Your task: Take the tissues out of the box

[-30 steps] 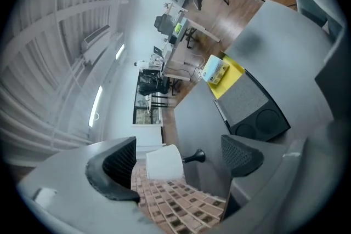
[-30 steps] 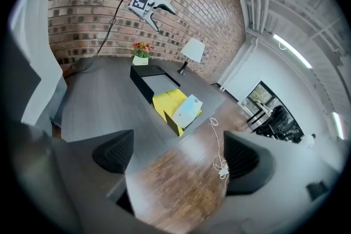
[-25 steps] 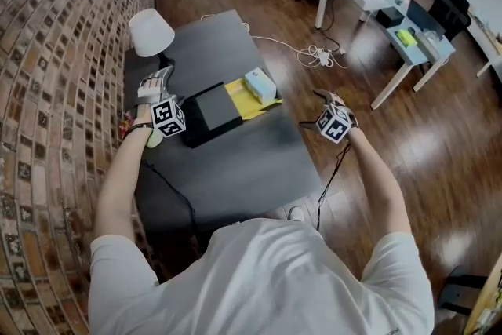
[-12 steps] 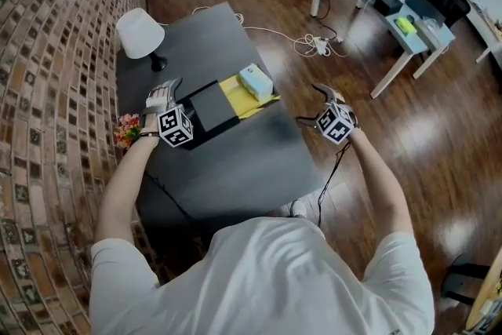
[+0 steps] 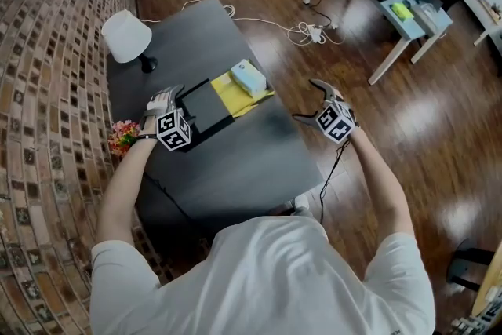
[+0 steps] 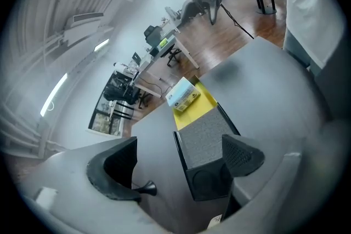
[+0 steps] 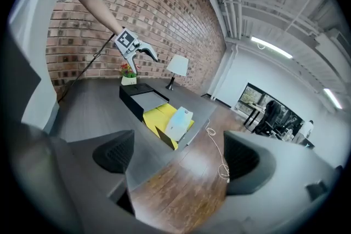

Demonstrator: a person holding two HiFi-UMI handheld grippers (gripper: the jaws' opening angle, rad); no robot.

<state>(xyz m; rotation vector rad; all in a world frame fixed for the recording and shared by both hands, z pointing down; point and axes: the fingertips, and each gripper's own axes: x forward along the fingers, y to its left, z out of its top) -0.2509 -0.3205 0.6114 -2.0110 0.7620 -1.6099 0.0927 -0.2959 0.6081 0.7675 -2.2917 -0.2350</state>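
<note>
A light blue tissue pack (image 5: 248,78) lies on the yellow inside (image 5: 226,96) of an opened black box (image 5: 202,107) in the middle of the dark table (image 5: 235,161). My left gripper (image 5: 162,100) hovers at the box's near left corner. Its jaws are opening and nothing is between them. In the left gripper view the black box (image 6: 205,150) lies just beyond the gripper (image 6: 181,164), with the tissue pack (image 6: 185,94) farther off. My right gripper (image 5: 311,100) hangs open past the table's right edge, above the floor. The right gripper view has the pack (image 7: 179,122) ahead of the gripper (image 7: 178,156).
A white lamp (image 5: 125,35) stands at the table's far left and a small bunch of flowers (image 5: 121,136) at its left edge, against the brick wall (image 5: 47,90). A white cable (image 5: 306,31) lies on the wood floor. Desks (image 5: 392,0) and chairs stand at the back right.
My left gripper has edged from beside the box's left side to its near left corner. The right gripper stays off the table's right edge. The head view has shifted a little.
</note>
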